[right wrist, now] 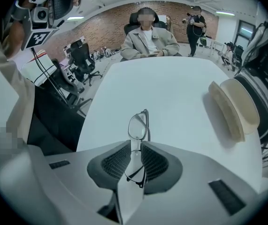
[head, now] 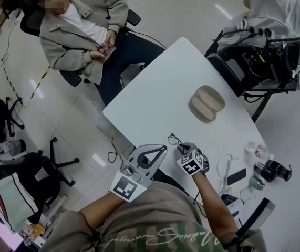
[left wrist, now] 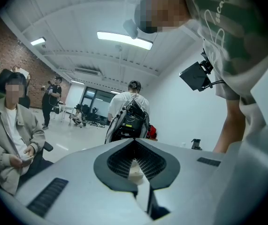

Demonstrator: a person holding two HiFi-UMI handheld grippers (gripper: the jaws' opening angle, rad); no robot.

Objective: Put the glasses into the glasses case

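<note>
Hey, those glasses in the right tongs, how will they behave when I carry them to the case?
Likely light and fragile: the glasses have a thin wire frame and bare lenses. They may pivot or slip, since the right tongs pinch only a narrow part, with one lens sticking out past the tips.

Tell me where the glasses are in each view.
Head view: glasses at the table's near edge, in the right hand-held gripper.
Left gripper view: not in it.
Right gripper view: glasses at centre, clamped in the jaws.
Shared landmark: the seated person in the light jacket.
</note>
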